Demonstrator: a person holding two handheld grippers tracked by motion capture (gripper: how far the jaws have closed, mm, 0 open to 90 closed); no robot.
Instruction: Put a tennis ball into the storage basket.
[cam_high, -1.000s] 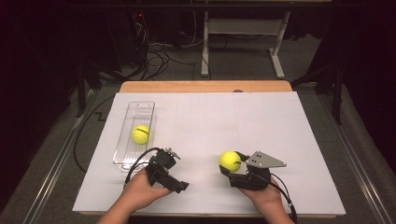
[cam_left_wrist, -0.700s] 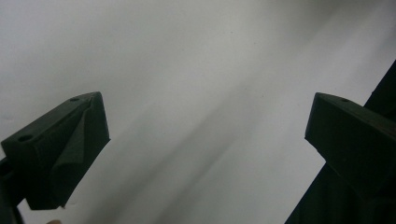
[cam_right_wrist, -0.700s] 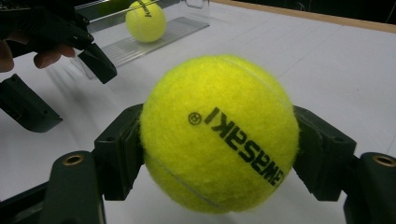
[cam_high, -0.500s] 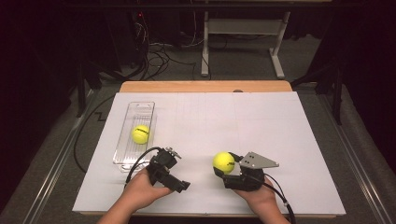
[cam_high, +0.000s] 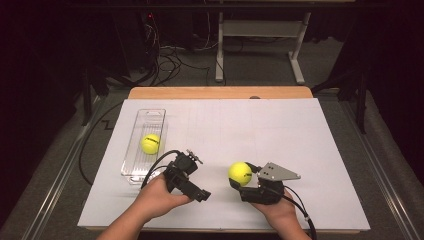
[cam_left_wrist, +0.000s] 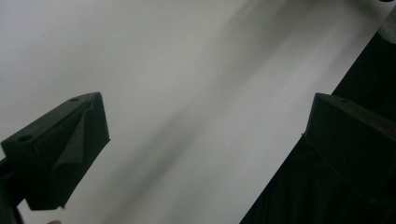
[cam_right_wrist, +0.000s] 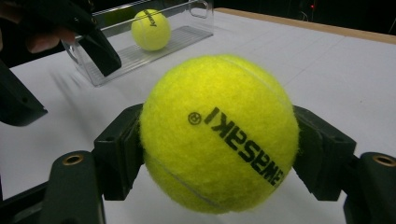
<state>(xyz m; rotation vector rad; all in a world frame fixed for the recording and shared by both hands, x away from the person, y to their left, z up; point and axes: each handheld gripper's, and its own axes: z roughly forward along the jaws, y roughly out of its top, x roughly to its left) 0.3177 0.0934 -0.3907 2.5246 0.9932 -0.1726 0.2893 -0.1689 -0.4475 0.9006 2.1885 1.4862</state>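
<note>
White paper sheet (cam_high: 260, 135) covers the counter; a light wooden edge (cam_high: 220, 93) shows along the far side. Beyond it, on grey floor, a tangle of black cables (cam_high: 165, 55) and a white metal frame stand (cam_high: 260, 35), the background dark.

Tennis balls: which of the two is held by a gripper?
The tennis ball clamped between the right gripper's jaws, near the table's front edge. The other tennis ball lies free inside the clear plastic tray, touched by neither gripper.
</note>
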